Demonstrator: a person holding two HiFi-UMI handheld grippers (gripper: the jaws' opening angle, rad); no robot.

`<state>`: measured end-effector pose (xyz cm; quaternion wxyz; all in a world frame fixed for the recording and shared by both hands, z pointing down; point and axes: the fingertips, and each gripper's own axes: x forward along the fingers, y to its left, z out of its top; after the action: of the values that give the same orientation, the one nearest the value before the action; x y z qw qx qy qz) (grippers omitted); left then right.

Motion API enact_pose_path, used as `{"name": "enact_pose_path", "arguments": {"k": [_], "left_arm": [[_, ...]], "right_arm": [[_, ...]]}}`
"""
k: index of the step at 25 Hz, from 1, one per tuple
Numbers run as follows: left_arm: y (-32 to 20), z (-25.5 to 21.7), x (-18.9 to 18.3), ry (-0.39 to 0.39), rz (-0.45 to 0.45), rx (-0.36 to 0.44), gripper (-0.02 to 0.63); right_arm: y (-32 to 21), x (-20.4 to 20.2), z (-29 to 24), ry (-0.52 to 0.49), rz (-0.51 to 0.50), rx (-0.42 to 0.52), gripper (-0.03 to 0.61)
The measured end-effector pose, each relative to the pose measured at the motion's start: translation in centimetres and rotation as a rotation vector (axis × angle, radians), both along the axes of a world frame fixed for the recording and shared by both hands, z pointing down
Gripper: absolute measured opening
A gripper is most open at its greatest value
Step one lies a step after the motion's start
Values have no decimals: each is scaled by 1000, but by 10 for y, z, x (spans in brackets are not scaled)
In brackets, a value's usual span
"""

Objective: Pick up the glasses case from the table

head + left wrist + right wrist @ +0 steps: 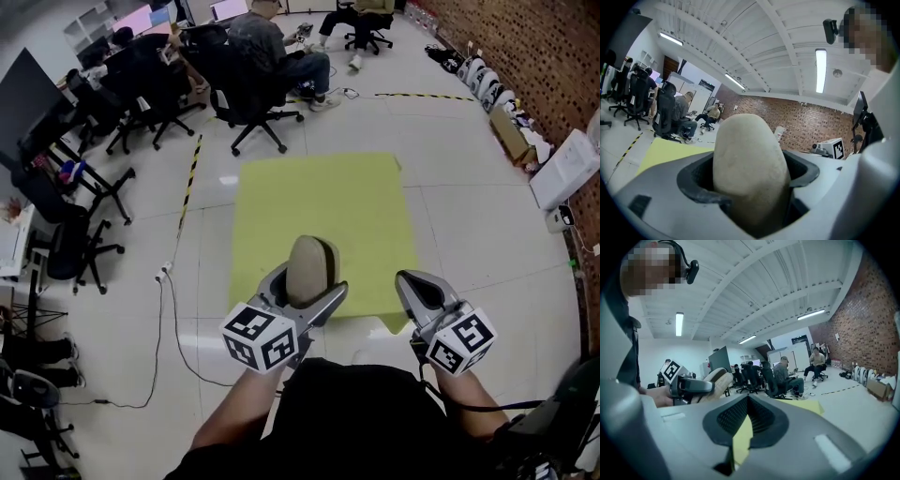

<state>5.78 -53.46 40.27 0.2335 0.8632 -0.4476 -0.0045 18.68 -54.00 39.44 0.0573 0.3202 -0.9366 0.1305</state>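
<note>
Yellow-green table [323, 202], pale tiled floor [478, 234], striped tape [191, 175] on floor

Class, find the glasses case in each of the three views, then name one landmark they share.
Head view: low centre, glasses case upright in the left claw.
Left gripper view: centre, between the jaws.
Right gripper view: left of middle, in that claw.
Shared landmark: the yellow table.

Head cam: steeply down on table [323, 216] from above its near edge. Gripper cams: close-up, tilted up past table; all share it.
</note>
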Motion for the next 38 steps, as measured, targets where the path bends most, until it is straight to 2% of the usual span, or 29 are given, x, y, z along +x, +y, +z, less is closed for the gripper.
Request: {"name": "enact_pose_path", "arguments": {"k": [9,18,38], "left_arm": [[8,-6,22,-37,-32,7,419],[7,-2,10,-70,-35,-15,418],[3,-17,6,-56,46,19,416]], "right_arm": [[-7,31,1,-1,-33,6,0],[0,20,10,-14,-35,-4,0],[6,0,6,-6,-5,12,0]]}}
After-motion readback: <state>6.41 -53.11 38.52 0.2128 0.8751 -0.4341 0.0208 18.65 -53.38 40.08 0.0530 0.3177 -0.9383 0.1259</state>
